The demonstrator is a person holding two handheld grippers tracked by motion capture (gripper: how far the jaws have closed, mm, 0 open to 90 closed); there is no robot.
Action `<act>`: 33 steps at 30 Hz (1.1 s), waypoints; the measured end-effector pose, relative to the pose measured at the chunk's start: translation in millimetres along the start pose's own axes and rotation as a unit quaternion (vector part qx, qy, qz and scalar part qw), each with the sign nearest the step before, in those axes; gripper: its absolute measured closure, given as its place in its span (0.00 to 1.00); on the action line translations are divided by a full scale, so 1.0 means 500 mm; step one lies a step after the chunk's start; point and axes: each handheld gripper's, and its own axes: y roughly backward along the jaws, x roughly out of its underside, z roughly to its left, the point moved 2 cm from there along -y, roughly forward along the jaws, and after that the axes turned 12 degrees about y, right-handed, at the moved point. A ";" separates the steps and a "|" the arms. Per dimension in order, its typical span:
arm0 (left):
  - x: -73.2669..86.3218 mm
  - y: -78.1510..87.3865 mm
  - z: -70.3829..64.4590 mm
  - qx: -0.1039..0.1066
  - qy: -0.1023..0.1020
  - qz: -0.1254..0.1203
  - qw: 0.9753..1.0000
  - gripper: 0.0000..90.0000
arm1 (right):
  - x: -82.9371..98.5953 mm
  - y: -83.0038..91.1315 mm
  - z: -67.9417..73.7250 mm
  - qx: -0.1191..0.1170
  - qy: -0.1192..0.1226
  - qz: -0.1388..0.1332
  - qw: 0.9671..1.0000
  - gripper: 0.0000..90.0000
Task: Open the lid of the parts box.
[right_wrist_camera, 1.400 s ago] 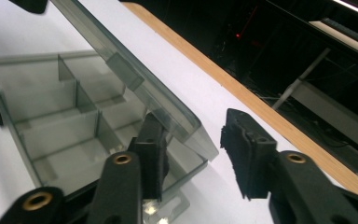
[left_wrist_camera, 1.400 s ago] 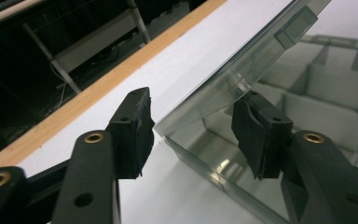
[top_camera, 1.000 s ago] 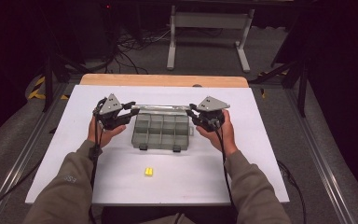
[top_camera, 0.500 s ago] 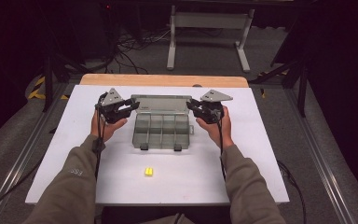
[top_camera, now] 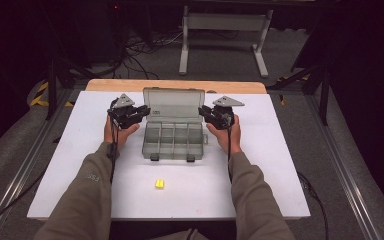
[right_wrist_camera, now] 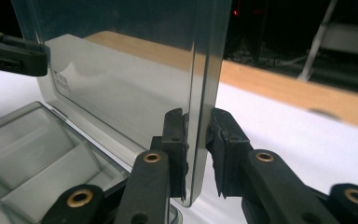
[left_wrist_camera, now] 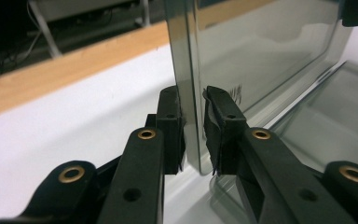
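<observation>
Item-wise: organiser box (top_camera: 173, 141) — clear grey plastic, compartmented, sitting mid-table on the white table top (top_camera: 280, 170), lid (top_camera: 174, 103) raised upright at the far side.

Handling: likely light and hollow; thin lid wall, stiff but apt to flex or crack if twisted; smooth, so probably slippery under hard pads. Best hold — the lid's two side edges, low near the hinge, both sides moved together.

Grippers: left gripper (left_wrist_camera: 193, 135) straddles the lid's left edge, jaws narrowly parted with a sliver of gap, not clamped; right gripper (right_wrist_camera: 196, 149) likewise on the right edge.

Views: high view alone gives the yellow block (top_camera: 159, 184) near the front edge and the empty compartments; gripper views alone reveal the jaw gaps.
</observation>
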 end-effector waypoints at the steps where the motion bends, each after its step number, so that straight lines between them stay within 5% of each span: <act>1: 0.005 -0.007 0.003 -0.003 0.007 0.004 1.000 0.85 | 0.009 -0.007 -0.001 0.001 -0.011 0.006 1.000 0.86; 5: 0.017 -0.018 0.010 -0.001 0.030 0.005 1.000 0.84 | 0.037 -0.020 -0.007 -0.002 -0.058 0.013 0.998 0.89; 10: 0.029 -0.026 0.015 0.009 0.054 0.014 0.998 0.80 | 0.050 -0.026 -0.004 -0.003 -0.077 0.027 0.997 0.86; 18: 0.033 -0.022 0.006 0.004 0.069 0.014 0.997 0.83 | 0.061 -0.020 0.005 -0.003 -0.099 0.028 0.995 0.90; 33: 0.037 -0.008 -0.002 0.005 0.076 0.029 0.997 0.85 | 0.060 -0.009 0.014 -0.006 -0.104 0.038 0.994 0.92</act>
